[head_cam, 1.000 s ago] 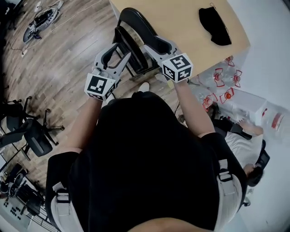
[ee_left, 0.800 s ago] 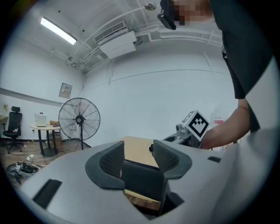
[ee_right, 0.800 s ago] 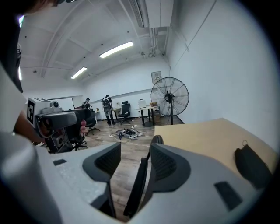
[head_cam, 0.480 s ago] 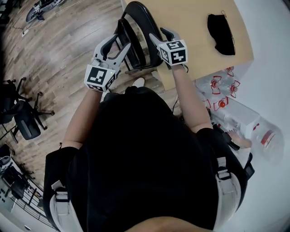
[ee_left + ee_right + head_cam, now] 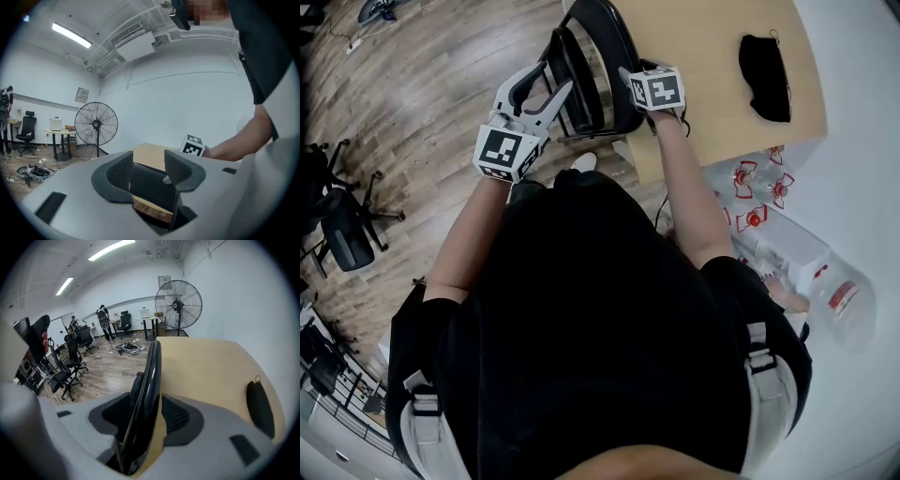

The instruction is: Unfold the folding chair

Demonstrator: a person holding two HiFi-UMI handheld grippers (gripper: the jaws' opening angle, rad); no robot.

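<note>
Beside the pale wooden counter, the black folding chair stands folded on the wood-plank floor. Left tool is clenched on a black chair panel. Right tool straddles the backrest rim, released, with a sliver of gap beside one pad.

Right gripper view: chair rim runs between the jaws, its lower end lost in the shadow there, so pad contact can't be told; people far back are too small to make out. Head view: chair top cut by the upper edge, lower frame hidden behind the person's torso, right jaws covered by the marker cube
</note>
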